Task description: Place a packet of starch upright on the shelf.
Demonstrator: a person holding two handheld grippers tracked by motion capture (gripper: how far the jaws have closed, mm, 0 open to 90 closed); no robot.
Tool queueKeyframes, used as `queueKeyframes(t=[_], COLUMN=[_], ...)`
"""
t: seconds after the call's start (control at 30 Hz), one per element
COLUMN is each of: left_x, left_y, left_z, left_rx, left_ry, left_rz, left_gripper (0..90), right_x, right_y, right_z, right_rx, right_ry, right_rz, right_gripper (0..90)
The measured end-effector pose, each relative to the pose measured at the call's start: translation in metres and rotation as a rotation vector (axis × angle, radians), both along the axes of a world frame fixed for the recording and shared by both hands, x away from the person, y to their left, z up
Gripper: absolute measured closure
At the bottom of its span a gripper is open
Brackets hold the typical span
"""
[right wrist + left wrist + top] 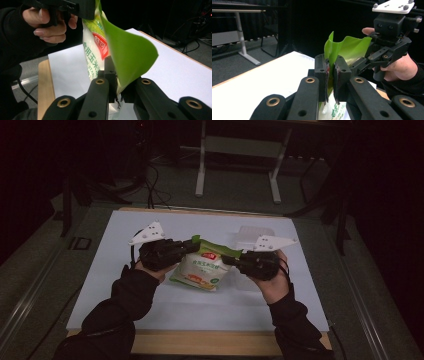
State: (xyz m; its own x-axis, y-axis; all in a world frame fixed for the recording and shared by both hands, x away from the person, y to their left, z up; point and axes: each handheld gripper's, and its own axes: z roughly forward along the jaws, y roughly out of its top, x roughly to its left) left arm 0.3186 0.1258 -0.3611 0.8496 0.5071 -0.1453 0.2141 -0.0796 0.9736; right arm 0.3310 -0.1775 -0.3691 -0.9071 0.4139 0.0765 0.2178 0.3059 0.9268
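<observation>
A white food bag with a green top [202, 265] hangs between my two grippers over the white table. My left gripper [187, 247] is shut on the green top edge [331, 53] at the bag's left corner. In the left gripper view the pads [326, 75] pinch the film. My right gripper [227, 260] is shut on the green top edge [130, 57] at the right corner. The bag's white body with its red label [100, 45] hangs below, its bottom close to the table.
A clear plastic container [254, 234] stands on the white table top [200, 310] behind the right gripper. The table's wooden front edge [200, 342] runs along the bottom. A desk frame [237, 165] stands on the floor beyond.
</observation>
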Motion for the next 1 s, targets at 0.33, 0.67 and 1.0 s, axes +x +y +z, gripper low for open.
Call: queueKeyframes(t=[0.33,0.67,1.0], left_x=[0.000,-0.002,-0.007], left_y=[0.010,0.017,0.029], left_z=[0.001,-0.016,-0.048], left_rx=[-0.064,0.030,0.028], left_ry=[-0.023,-0.034,-0.021], left_rz=[-0.057,0.020,0.009], left_gripper=[62.3,14.0,5.8], right_x=[0.004,0.014,0.028], right_y=[-0.003,-0.022,-0.043], right_z=[0.017,0.033,0.053], right_rx=[0.034,0.096,0.108], right_ry=[0.031,0.016,-0.013], right_rz=[0.033,-0.012,-0.088], right_gripper=[85.9,86.0,86.0])
